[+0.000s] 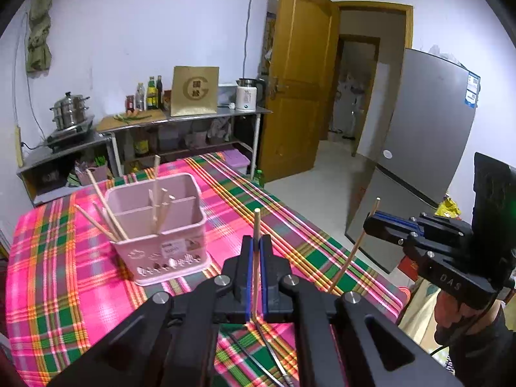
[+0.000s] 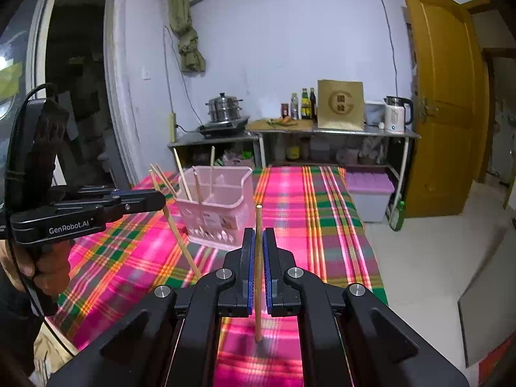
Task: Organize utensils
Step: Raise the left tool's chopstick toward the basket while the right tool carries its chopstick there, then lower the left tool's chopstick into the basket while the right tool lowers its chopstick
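A pink divided utensil holder (image 1: 158, 225) (image 2: 219, 206) stands on the plaid tablecloth (image 1: 64, 274) with several wooden chopsticks leaning in its compartments. My left gripper (image 1: 257, 242) is shut on one upright wooden chopstick (image 1: 256, 225), to the right of the holder and nearer than it. In the right wrist view this gripper (image 2: 159, 201) sits at the left, its chopstick (image 2: 180, 242) slanting down. My right gripper (image 2: 258, 235) is shut on another upright chopstick (image 2: 258, 290). It shows at the right of the left wrist view (image 1: 371, 224), over the table edge, with its chopstick (image 1: 348, 258) tilted.
Thin dark metal utensils (image 1: 271, 351) lie on the cloth under my left gripper. Behind the table runs a steel counter (image 2: 338, 132) with a steamer pot (image 2: 224, 106), bottles, a paper bag and a kettle. A purple-lidded box (image 2: 371, 183), a wooden door (image 2: 445, 96) and a grey fridge (image 1: 429, 122) stand around.
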`<state>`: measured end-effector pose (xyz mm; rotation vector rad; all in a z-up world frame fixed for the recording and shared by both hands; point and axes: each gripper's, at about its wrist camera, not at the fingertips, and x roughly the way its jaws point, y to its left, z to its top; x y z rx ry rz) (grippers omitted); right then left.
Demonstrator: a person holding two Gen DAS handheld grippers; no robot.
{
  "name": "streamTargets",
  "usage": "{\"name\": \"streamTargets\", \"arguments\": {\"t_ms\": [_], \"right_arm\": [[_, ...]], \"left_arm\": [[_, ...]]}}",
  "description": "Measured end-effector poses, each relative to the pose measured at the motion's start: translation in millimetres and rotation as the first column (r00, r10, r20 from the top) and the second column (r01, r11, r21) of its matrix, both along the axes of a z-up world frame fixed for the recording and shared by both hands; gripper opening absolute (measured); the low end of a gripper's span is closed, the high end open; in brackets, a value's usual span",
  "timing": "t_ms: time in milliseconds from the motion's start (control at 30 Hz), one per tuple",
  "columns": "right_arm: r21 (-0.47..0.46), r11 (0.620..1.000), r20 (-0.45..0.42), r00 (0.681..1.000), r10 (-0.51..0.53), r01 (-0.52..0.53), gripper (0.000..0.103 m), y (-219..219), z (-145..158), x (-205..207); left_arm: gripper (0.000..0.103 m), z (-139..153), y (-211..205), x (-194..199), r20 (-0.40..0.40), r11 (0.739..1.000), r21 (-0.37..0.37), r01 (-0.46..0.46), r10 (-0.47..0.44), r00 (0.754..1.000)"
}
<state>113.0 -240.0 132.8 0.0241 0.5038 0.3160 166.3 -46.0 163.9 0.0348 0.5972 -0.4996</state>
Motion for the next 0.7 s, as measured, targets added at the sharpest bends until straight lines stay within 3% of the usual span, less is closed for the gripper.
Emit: {"name": "streamTargets", "arguments": {"t_ms": [700], "right_arm": [[0.101,0.982,0.165,0.976,0.139,-0.157,0.005,79.9,59.8,63.2]], "left_arm": [[0.004,68.7,87.9,46.0,0.119,0.983,-0.023,-0.184,0.186,0.975]]}}
